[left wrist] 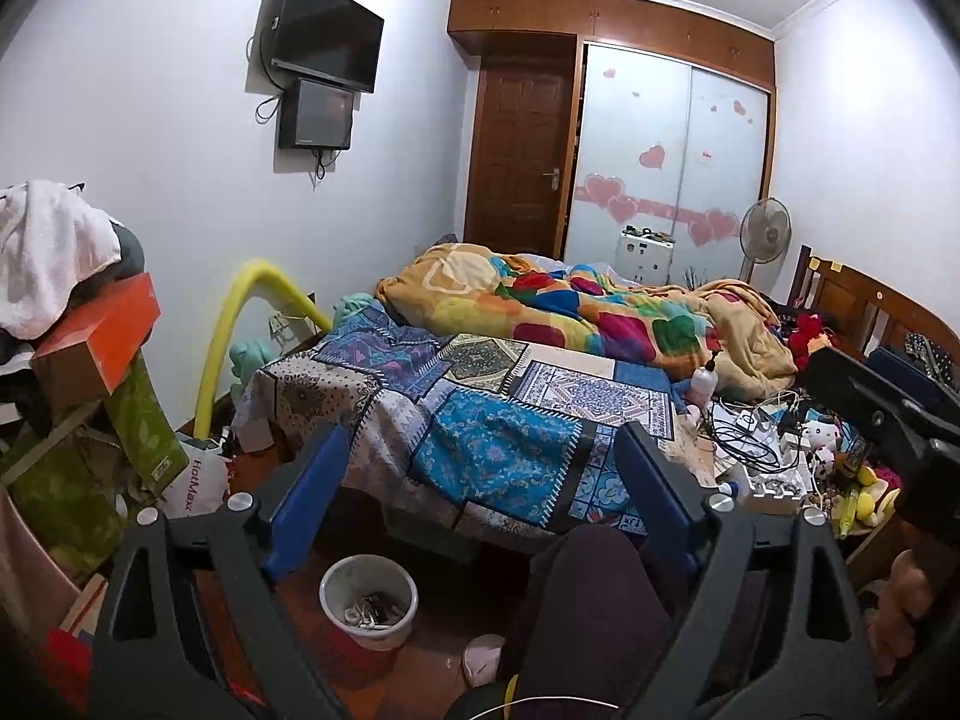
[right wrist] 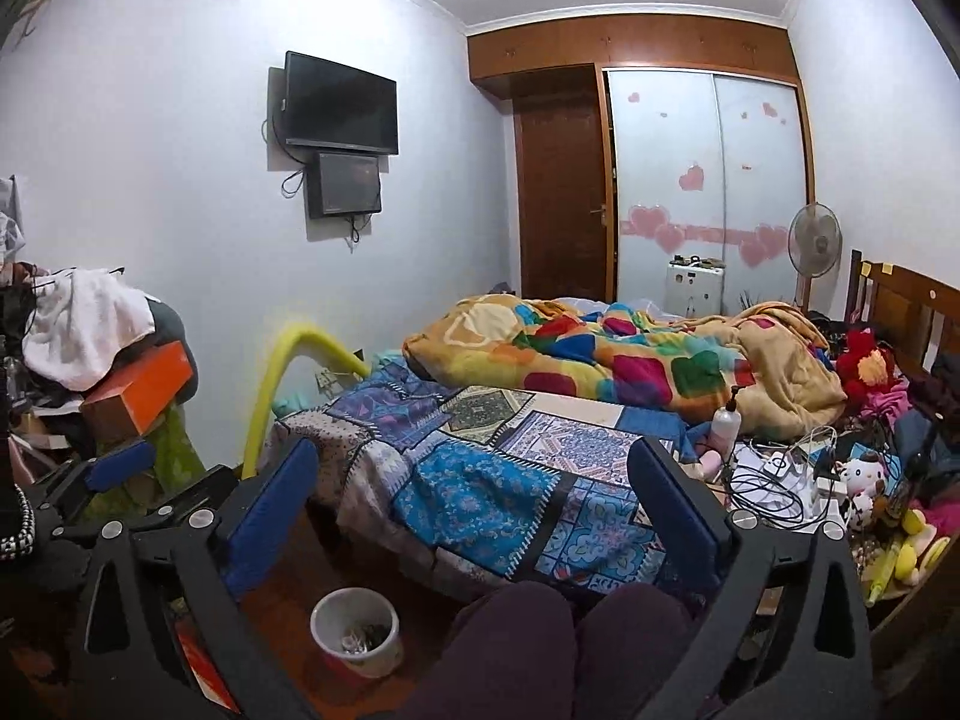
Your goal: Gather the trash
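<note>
**Both tongs hanging wide over the bin by the bed**

The left tongs [left wrist: 480, 492] are standing wide and holding nothing, their blue fingers [left wrist: 309, 498] framing the patchwork bedspread [left wrist: 492, 456] at the frame's centre. The right tongs [right wrist: 480, 510] are likewise gaping wide and carrying nothing. Both are pointing level across the bed rather than down, which I am reading as a resting or surveying pose, good for scanning the room.

The task's thing, the white bin [left wrist: 368, 603], is sitting on the floor at the lower left centre of both views, just beside the bed's foot and the person's knee [left wrist: 591, 588]. It is already holding some small bits of trash [left wrist: 372, 606]; what they are is too small to tell. Whether more is due to go in, or the collecting is over, these pictures are not settling.

The left view is showing a pale round thing [left wrist: 483, 654] on the floor right of the bin, and the right tool's dark body at the right edge. The right view is hiding that pale thing behind 2 knees [right wrist: 516, 630], but is showing the left tongs' blue finger [right wrist: 117, 471] at middle left, and more of the cables [right wrist: 762, 492] and toys at lower right.
</note>
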Motion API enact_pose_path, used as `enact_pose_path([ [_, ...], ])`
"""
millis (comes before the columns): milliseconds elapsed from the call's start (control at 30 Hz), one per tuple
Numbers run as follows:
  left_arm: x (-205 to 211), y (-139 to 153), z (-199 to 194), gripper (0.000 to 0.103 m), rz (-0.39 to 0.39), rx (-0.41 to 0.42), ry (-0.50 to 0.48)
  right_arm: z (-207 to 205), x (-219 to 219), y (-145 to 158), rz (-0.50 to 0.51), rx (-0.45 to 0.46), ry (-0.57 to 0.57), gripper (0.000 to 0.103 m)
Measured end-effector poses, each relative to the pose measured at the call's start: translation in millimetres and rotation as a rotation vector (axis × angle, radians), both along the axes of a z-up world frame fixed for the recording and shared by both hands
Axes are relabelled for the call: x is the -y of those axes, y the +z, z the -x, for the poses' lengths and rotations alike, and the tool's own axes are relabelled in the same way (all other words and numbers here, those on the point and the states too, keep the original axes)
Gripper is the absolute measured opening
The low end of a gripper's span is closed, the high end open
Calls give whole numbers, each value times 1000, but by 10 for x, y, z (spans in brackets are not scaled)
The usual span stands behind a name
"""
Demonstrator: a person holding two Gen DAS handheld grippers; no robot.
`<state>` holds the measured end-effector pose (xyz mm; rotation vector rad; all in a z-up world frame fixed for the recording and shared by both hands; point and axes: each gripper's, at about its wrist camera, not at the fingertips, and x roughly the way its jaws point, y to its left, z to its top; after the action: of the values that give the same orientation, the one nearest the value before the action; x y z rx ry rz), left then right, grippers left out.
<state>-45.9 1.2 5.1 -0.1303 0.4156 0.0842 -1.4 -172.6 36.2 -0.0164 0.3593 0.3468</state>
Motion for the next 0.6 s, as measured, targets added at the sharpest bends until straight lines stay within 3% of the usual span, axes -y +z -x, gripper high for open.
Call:
enact_pose_path([
  [600, -21, 13, -32, 90, -2, 0, -12, -59, 58, -23, 4, -28, 1, 103],
])
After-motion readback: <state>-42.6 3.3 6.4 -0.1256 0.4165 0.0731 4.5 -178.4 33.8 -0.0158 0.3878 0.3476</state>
